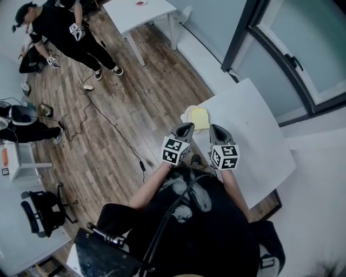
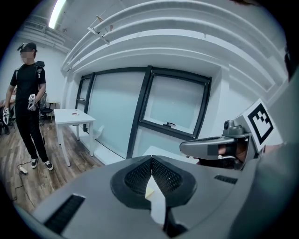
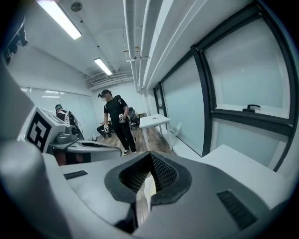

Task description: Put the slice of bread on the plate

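Seemingly done already. On the white desk (image 1: 254, 135), at its left edge, a round pale plate (image 1: 186, 114), and flat on top of it the square pale-yellow slice of bread (image 1: 200, 118), covering most of the plate and leaving only a strip of rim bare on the left. Nothing of the task visibly left, judging from that; at most a check of the slice's seating inside the rim, hard to judge from so high up.

Above the near part of the desk, side by side and well clear of the plate, the grey left claw (image 1: 185, 129) and the grey right claw (image 1: 217, 131), each with a black-and-white marker cube (image 1: 174, 150) behind it. Left claw pressed together at the tips, meshed pads against each other, nothing pinched. Same for the right claw: closed, with nothing between. Both aimed ahead and a little downward, with the slice just beyond the left one and touching neither.

As for the slice itself: thin, evenly coloured, straight-edged with soft corners, no visible tear or fold, lying level. Probably soft and light, so easy to crush or drag under a careless grip. Too small in the head view for crust or crumb texture.

Elsewhere, a brown wooden floor (image 1: 124, 108), a second white table (image 1: 140, 13) far off, and a person in black (image 1: 62, 27) standing at the far left.
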`<state>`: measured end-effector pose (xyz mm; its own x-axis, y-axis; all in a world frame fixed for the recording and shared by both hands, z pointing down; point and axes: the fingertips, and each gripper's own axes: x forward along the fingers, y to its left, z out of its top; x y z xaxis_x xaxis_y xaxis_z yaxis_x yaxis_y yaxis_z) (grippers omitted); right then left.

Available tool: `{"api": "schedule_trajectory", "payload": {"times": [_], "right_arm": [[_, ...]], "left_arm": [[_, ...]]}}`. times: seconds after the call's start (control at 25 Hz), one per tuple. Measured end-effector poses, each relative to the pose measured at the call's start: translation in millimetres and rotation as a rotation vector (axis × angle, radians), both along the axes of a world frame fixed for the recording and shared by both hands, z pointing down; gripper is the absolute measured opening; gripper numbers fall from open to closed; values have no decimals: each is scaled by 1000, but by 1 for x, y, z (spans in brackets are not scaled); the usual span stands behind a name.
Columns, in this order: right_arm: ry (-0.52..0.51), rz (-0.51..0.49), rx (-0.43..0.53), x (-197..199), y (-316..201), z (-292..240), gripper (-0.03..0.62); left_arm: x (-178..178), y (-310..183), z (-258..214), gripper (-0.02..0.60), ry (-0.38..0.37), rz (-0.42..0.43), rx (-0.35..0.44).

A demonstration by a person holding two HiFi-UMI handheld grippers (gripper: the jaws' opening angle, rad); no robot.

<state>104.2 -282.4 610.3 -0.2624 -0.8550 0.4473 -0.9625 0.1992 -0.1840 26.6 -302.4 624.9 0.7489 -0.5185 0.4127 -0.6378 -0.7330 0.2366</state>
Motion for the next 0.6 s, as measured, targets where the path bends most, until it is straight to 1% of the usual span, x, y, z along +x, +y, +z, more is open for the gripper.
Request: {"api": "schedule_trajectory", "payload": {"times": [0.6], "right_arm": [[0,11,-1,3,3,3,9]], "left_arm": [[-10,-3,0,6,3,-45,-6]]}}
